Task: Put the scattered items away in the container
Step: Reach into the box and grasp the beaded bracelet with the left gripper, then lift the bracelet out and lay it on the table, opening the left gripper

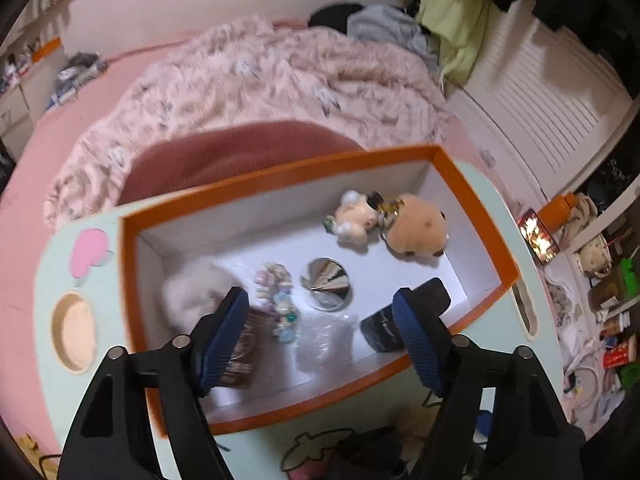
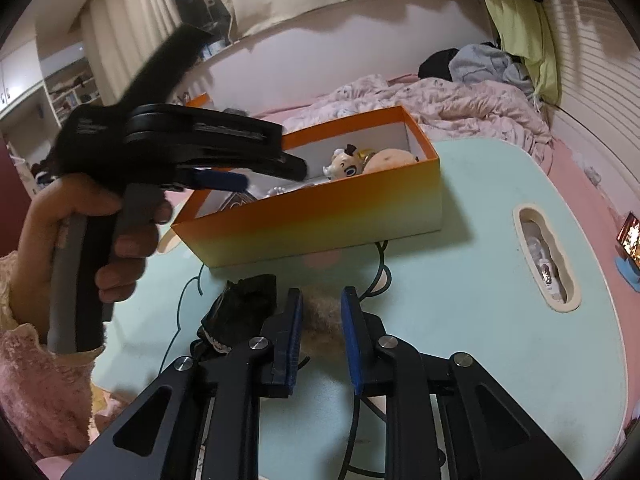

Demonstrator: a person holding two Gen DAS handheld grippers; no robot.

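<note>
Right wrist view: right hand-held gripper [image 2: 322,322] pinched narrowly on beige fluff ball [image 2: 323,326]; left hand-held gripper [image 1: 320,336] parted, empty, above orange box [image 1: 476,208].

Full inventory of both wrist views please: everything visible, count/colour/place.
box: 1, orange outside, white inside, on table
table: 1, mint green, beside bed
plush toys: 2, cream and tan, far end of box
silver disc: 1, shiny, middle of box
bead bracelet: 1, pastel, in box beside disc
black block: 1, black, near corner of box
black cloth: 1, black, on table beside right tongs
fluffy ball: 1, beige, between right tongs' pads
left tongs: open, over box
right tongs: closed on fluffy ball
hand: holds left tongs
</note>
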